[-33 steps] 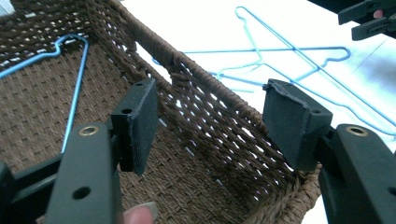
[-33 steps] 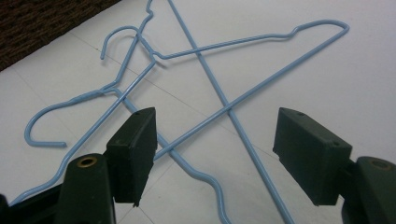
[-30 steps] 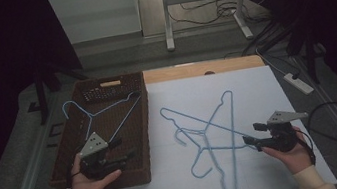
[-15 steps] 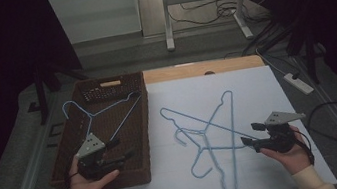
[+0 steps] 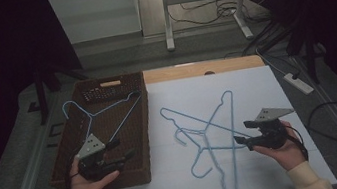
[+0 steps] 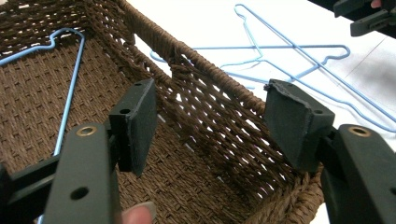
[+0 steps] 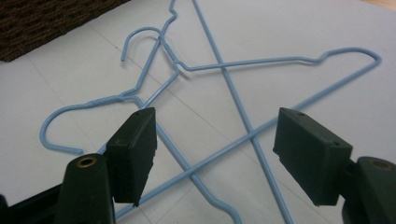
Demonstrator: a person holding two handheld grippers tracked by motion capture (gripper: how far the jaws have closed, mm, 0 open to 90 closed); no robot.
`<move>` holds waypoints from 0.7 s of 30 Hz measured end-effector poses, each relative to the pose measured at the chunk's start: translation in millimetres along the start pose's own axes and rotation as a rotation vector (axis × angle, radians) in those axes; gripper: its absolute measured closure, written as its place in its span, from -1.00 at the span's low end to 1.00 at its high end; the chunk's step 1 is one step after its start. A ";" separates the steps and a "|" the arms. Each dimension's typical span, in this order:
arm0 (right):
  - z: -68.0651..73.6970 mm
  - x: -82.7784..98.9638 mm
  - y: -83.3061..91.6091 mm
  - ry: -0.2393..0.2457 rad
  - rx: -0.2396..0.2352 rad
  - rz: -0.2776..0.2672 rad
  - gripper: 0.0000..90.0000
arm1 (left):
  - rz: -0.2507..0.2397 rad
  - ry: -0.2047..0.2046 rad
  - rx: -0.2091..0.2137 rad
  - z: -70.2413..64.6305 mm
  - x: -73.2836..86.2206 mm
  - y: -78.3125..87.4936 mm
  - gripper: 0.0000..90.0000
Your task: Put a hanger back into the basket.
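Claws (image 5: pixel 242 133) (image 5: pixel 123 150) agape; two hangers (image 5: pixel 213 138) on table, one (image 5: pixel 104 119) in basket (image 5: pixel 139 129).

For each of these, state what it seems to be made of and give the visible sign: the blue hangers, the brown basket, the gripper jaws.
Blue hangers: probably metal wire with a smooth light-blue coating; thin, even rods with a twisted neck.
Brown basket: woven fibre or cord, perhaps rattan or paper rope; matt, with open, plaited walls.
Jaw pads of the left gripper: dark, matt, likely rubber or plastic; one pad's edge looks chipped.
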State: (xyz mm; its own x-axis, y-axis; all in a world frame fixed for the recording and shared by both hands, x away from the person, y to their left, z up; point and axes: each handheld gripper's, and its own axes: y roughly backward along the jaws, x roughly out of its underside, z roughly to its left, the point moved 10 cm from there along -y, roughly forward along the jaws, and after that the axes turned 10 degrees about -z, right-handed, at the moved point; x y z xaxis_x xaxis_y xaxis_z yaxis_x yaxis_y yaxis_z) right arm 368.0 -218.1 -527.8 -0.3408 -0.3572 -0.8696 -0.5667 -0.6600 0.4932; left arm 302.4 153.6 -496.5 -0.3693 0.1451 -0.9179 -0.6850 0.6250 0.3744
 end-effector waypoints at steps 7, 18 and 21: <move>9.3 -15.7 -25.4 0.059 -0.042 0.089 -0.35 | 0.002 -0.009 0.011 -3.0 0.3 -1.7 -0.21; 15.7 -30.7 -77.1 0.094 -0.089 0.185 -0.34 | 0.004 -0.013 0.016 -3.0 1.2 -2.6 -0.21; 18.2 -28.6 -91.5 0.099 -0.105 0.218 -0.33 | 0.004 -0.017 0.016 -3.0 1.1 -2.6 -0.21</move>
State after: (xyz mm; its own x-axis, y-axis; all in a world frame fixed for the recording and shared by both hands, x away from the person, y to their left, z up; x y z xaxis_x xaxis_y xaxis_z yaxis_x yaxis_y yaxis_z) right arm 415.9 -135.5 -547.6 -0.3685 -0.5580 -0.7436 -0.4048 -0.6237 0.6686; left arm 301.9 149.9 -498.0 -0.3615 0.1602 -0.9185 -0.6734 0.6365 0.3760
